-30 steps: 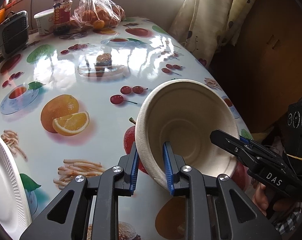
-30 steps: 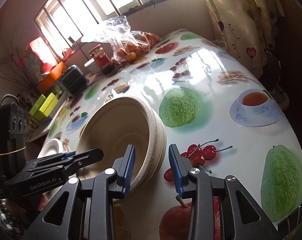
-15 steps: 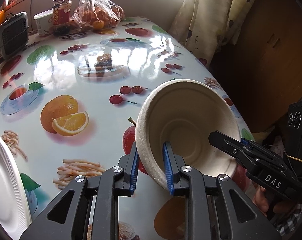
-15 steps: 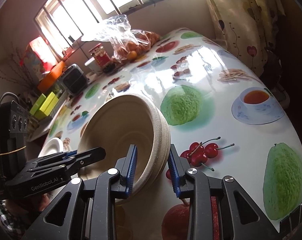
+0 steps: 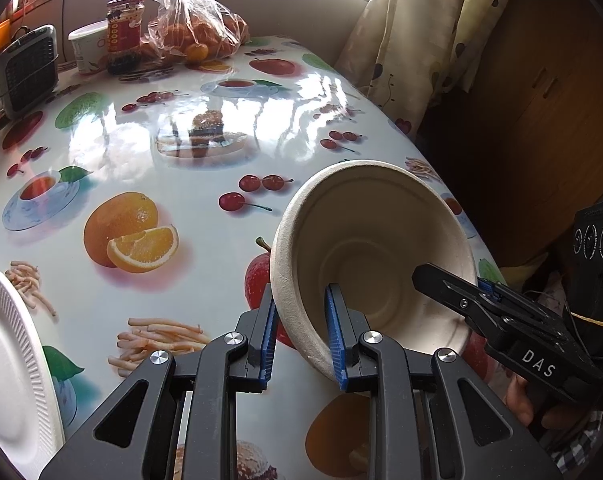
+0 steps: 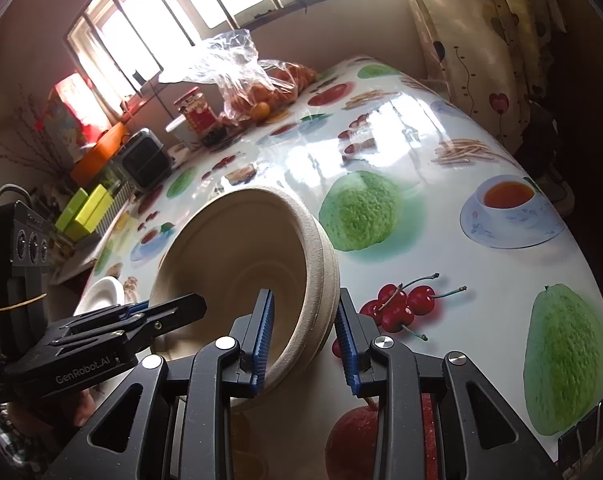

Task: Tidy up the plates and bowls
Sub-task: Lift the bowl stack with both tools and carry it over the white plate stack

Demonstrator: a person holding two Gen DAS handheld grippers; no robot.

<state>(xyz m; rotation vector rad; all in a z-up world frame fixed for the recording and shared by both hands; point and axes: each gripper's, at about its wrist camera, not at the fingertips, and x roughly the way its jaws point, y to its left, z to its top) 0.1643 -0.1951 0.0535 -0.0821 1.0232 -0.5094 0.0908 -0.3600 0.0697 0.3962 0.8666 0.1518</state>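
A stack of beige paper bowls (image 5: 365, 248) is tipped on its side above the fruit-print table. My left gripper (image 5: 301, 336) is shut on the near rim of the stack, one finger inside and one outside. My right gripper (image 6: 305, 336) straddles the opposite rim of the bowls (image 6: 261, 264), its pads close on either side; a small gap shows at the outer pad. It also shows in the left wrist view (image 5: 461, 296). A white foam plate (image 5: 9, 352) lies at the table's left edge.
At the table's far end stand a plastic bag of oranges (image 5: 197, 36), a red jar (image 5: 125, 32), a white tub (image 5: 87, 46) and a small black heater (image 5: 27, 68). A curtain (image 5: 413, 40) hangs past the right edge of the table.
My right gripper's fingers have narrowed around the bowl rim. The bowls have tipped slightly. My left gripper keeps its hold.
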